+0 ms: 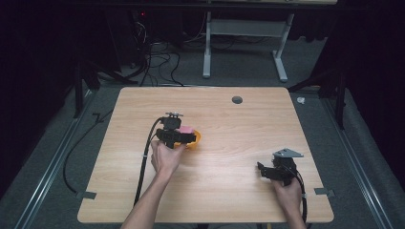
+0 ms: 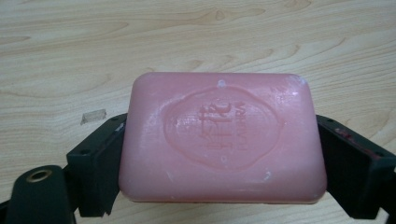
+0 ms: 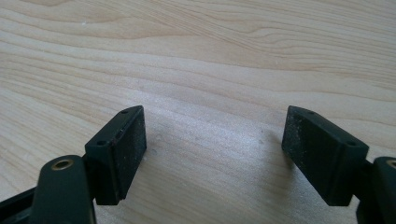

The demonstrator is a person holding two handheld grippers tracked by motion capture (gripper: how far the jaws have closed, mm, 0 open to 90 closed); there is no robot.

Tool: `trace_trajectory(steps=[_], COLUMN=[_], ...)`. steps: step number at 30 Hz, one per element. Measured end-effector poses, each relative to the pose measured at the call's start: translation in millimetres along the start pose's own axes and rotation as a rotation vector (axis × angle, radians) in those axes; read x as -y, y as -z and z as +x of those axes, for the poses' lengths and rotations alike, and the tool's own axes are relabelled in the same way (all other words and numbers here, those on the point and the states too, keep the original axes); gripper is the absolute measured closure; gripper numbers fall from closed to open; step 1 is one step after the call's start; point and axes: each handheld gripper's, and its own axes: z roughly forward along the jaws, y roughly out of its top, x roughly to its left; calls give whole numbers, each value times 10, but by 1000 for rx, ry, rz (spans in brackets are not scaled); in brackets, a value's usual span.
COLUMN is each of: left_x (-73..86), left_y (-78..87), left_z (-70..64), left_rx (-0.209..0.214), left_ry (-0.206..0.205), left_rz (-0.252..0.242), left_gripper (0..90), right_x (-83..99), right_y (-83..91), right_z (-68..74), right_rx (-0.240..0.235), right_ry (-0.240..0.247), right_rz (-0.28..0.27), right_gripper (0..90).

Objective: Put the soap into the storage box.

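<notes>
A pink bar of soap [image 2: 222,140] with an embossed oval stamp sits between the two black jaws of my left gripper [image 2: 219,158], which press on its short ends. In the high view the left gripper [image 1: 184,135] holds the pink soap [image 1: 186,129] over an orange dish [image 1: 196,140] near the middle of the wooden table [image 1: 229,191]. My right gripper [image 1: 262,171] rests low at the table's right front, jaws spread wide. In the right gripper view its jaws [image 3: 215,149] stand apart over bare wood with nothing between them.
A round dark grommet hole [image 1: 237,99] lies near the table's far edge. A small scrap of tape [image 2: 93,115] sticks to the wood left of the soap. A white desk frame [image 1: 243,43] and cables [image 1: 157,57] stand on the floor beyond the table.
</notes>
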Motion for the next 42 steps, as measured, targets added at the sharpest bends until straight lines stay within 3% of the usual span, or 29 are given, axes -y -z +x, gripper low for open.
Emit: trace_trajectory(steps=[8,21,42], left_x=[-6,18,44], left_y=[-109,-246,-342], left_z=[-25,18,-33], left_rx=[-24,-18,-57], left_ry=[0,34,20], left_rz=[15,38,38], left_gripper=[134,133,133], right_x=[0,0,-2], right_y=[0,0,0], right_z=[0,0,-2], right_rx=[0,0,-1], right_ry=[0,0,0], right_rz=[0,-1,1], right_gripper=[225,225,227])
